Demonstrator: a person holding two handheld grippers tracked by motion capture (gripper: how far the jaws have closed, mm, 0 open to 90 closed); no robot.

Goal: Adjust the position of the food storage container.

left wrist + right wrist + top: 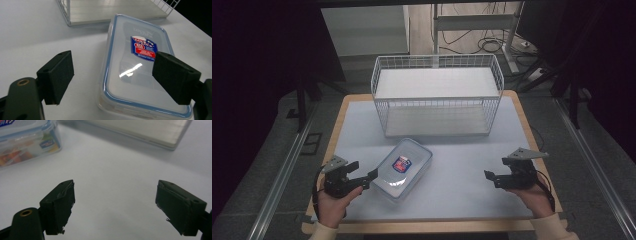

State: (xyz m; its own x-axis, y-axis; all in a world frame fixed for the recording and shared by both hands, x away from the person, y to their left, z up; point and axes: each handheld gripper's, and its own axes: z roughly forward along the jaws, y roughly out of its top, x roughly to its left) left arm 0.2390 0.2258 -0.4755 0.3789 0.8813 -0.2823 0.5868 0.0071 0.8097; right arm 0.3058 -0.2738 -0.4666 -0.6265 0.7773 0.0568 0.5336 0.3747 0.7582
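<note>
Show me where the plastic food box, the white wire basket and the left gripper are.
plastic food box (404,167), high view, on its clear lid.
white wire basket (437,102), high view, on its front rim.
left gripper (112,75), left gripper view, midway between its open jaws.

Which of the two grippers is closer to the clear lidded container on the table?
The left gripper: its open jaws reach the plastic container. The right gripper, also open, sits well apart from it over bare table.

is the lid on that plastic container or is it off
On. In the left gripper view the clear lid with its blue seal and red and blue label sits flat over the plastic container. Whether its side clips are latched, I cannot tell.
</note>
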